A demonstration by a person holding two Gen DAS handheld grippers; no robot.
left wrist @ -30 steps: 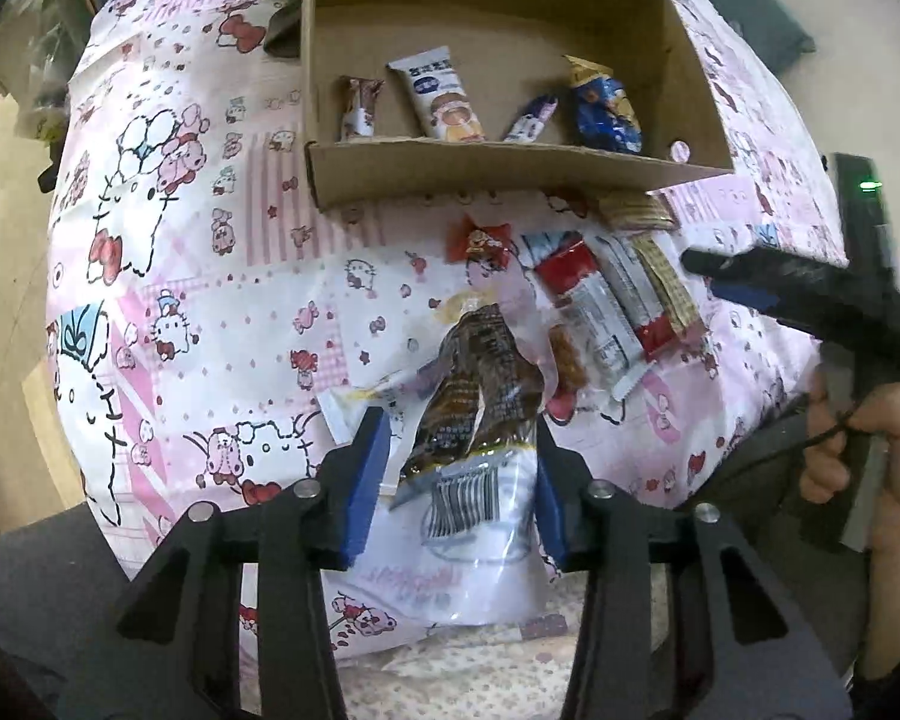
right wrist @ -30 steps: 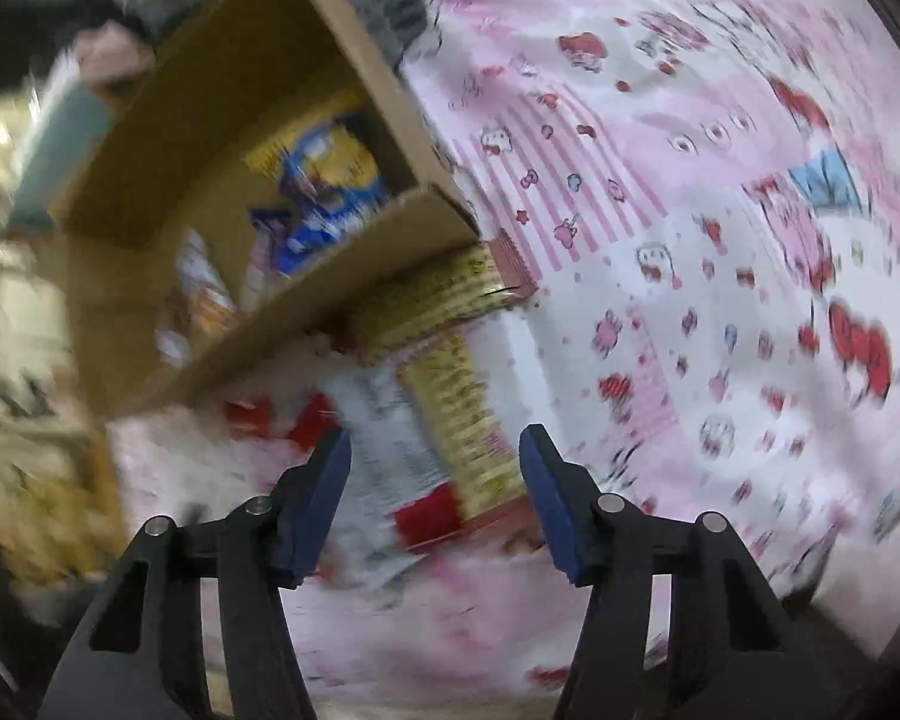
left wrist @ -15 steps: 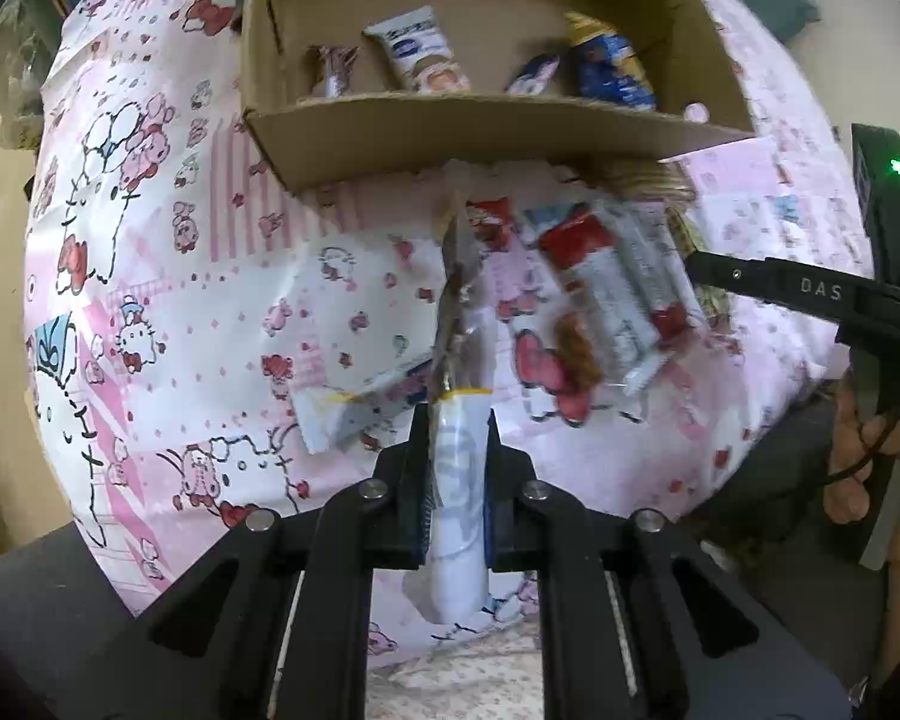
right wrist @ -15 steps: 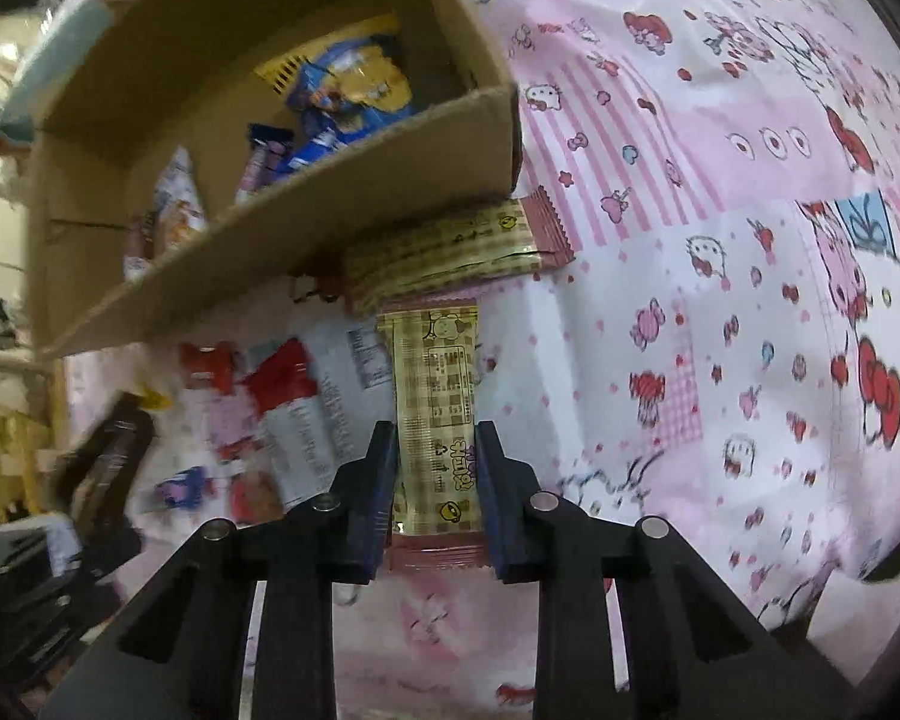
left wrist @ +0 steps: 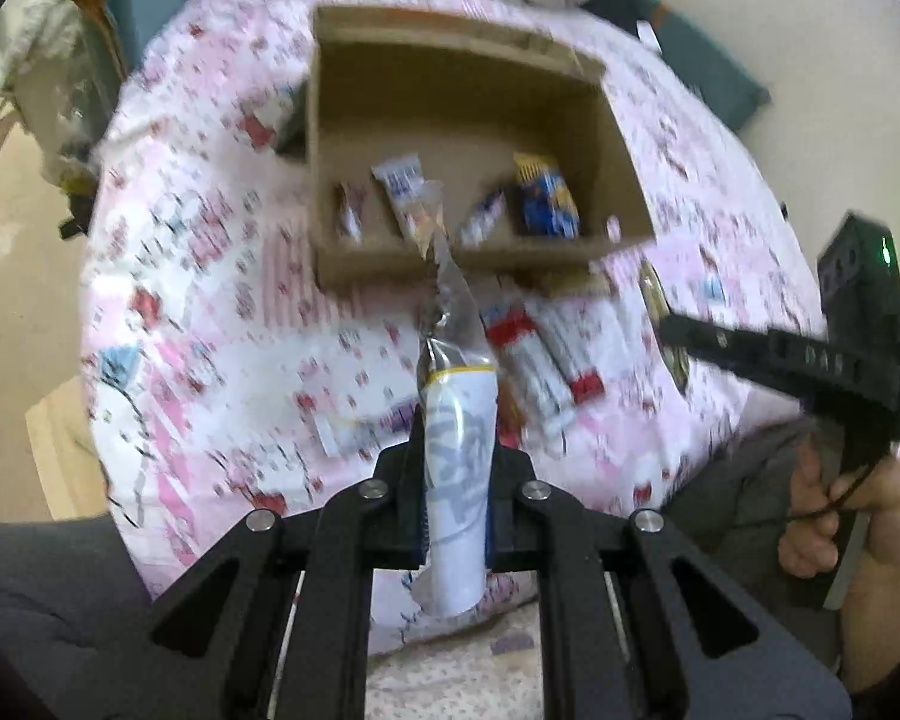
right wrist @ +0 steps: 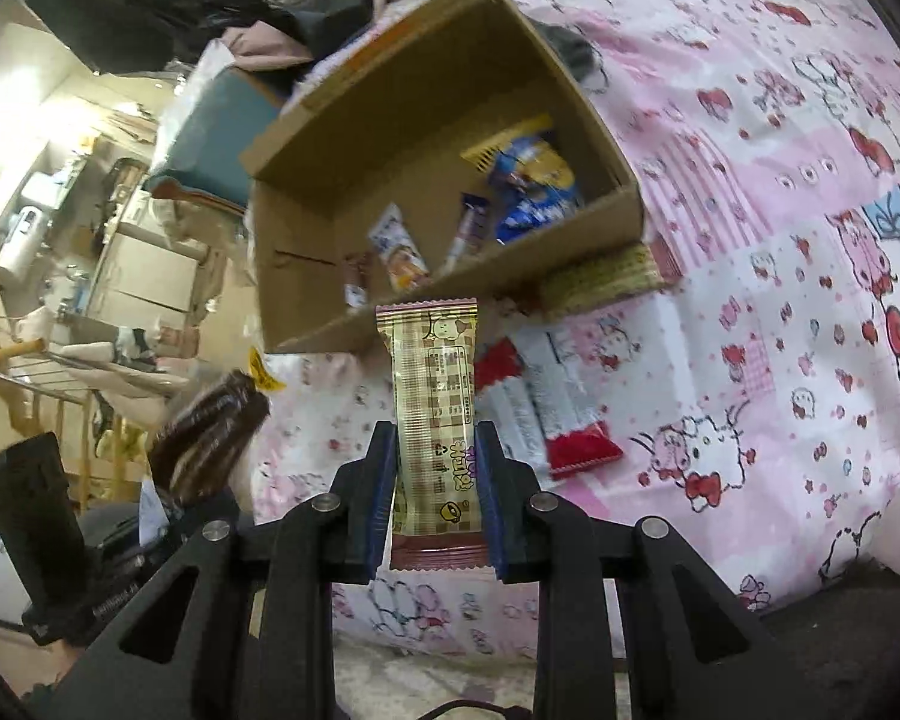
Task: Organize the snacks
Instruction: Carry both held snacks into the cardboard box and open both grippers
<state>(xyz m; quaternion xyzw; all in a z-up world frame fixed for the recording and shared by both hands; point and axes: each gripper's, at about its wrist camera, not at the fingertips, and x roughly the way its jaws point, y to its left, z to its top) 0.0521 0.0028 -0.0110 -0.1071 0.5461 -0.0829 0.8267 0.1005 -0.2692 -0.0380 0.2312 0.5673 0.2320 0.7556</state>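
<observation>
Left wrist view: the left gripper (left wrist: 456, 504) has its fingers (left wrist: 411, 504) closed on a clear-and-white snack bag (left wrist: 456, 480), held edge-on and lifted above the pink patterned bedsheet (left wrist: 210, 324). Beyond it stands an open cardboard box (left wrist: 330, 150) containing four packets, among them a blue snack pack (left wrist: 546, 204). Red-and-white wrapped bars (left wrist: 546, 360) lie on the sheet just in front of the box. This view is motion-blurred.

Right wrist view: the right gripper (right wrist: 435, 504) has its fingers (right wrist: 381, 504) clamped on a beige checked snack bar (right wrist: 435, 408), upright and raised off the sheet, its upper end in line with the box's front wall (right wrist: 510, 264). A second checked packet (right wrist: 600, 285) lies against that wall
</observation>
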